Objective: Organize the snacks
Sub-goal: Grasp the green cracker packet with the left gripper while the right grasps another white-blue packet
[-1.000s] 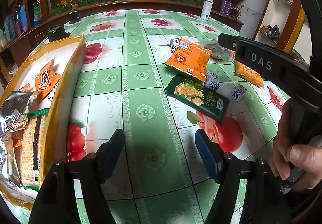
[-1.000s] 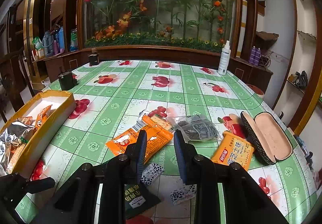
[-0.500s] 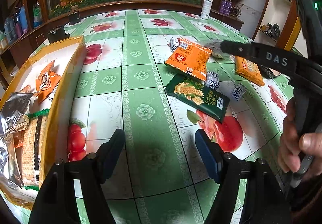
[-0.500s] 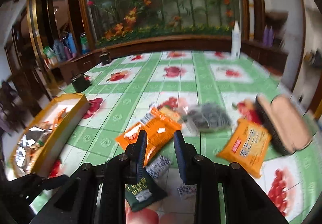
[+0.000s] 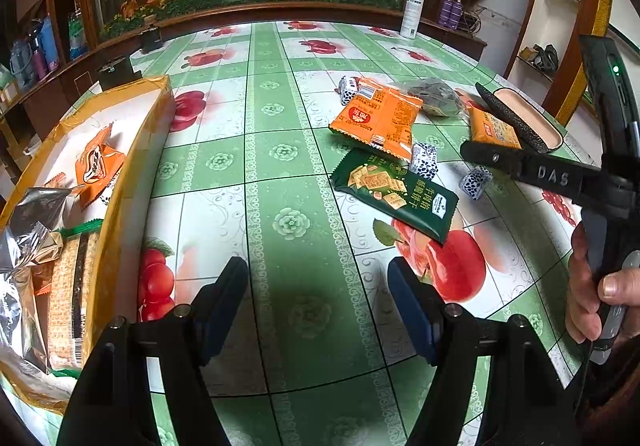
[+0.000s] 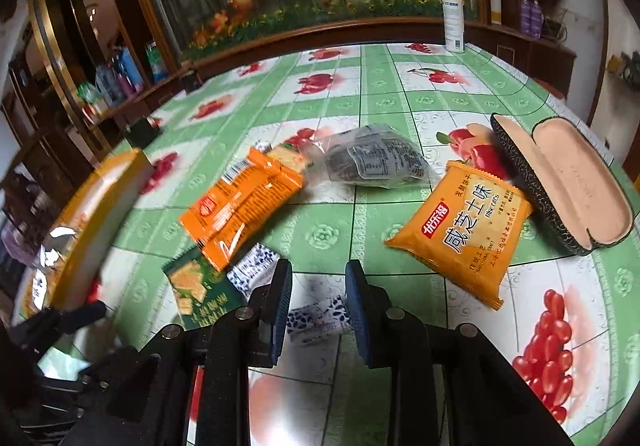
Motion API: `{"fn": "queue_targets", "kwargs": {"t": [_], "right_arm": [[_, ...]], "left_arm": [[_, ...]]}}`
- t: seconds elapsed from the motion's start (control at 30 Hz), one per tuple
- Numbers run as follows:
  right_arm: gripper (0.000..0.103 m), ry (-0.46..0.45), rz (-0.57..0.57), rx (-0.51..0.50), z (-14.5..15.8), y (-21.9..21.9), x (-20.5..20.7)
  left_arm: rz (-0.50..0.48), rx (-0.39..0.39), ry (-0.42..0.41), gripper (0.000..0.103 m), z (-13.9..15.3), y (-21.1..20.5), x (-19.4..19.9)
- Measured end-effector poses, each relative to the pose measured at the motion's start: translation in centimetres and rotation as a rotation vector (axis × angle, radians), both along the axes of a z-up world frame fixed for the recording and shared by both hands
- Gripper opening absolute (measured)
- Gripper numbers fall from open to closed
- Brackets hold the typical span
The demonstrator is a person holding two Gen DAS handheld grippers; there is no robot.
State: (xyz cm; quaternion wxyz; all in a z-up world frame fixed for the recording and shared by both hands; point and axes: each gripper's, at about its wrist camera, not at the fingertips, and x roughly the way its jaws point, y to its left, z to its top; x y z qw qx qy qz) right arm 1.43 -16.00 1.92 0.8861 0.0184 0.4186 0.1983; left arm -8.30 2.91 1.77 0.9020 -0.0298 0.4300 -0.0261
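My left gripper [image 5: 316,302] hangs open over bare tablecloth, with nothing between its fingers. To its left, a yellow box [image 5: 120,173] holds several snack packets. Loose snacks lie ahead: an orange packet [image 5: 376,117], a green cracker packet [image 5: 394,191], a yellow biscuit pack [image 6: 464,234] and a clear bag of dark snacks [image 6: 372,161]. My right gripper [image 6: 318,302] has a narrow gap between its jaws. It hovers just above a small blue-and-white candy [image 6: 316,320], not pressing on it. A second such candy [image 6: 252,270] lies to its left.
An open glasses case [image 6: 560,181] lies at the right by the biscuit pack. A white spray bottle [image 6: 452,21] stands at the far table edge. A hand [image 5: 600,294] holds the right gripper [image 5: 480,155] in the left wrist view. Small dark boxes [image 5: 120,71] sit beyond the yellow box.
My right gripper has come down and forward, tilting toward the candies, which now sit right under its fingers. The left gripper has not moved.
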Motion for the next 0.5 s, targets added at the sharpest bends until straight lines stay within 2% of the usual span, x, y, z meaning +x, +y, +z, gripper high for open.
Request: {"fn": "queue_targets", "kwargs": {"t": [0.2, 0.4, 0.5], "right_arm": [[0.039, 0.022, 0.023, -0.071, -1.0, 0.7, -0.4], [0.039, -0.013, 0.029, -0.110, -1.1, 0.9, -1.0], [0.030, -0.020, 0.043, -0.116, -1.0, 1.2, -1.1]], "left_arm": [[0.000, 0.019, -0.011, 0.072, 0.2, -0.3, -0.2], [0.000, 0.020, -0.013, 0.072, 0.2, -0.3, -0.2], [0.002, 0.021, -0.018, 0.072, 0.3, -0.4, -0.2]]}}
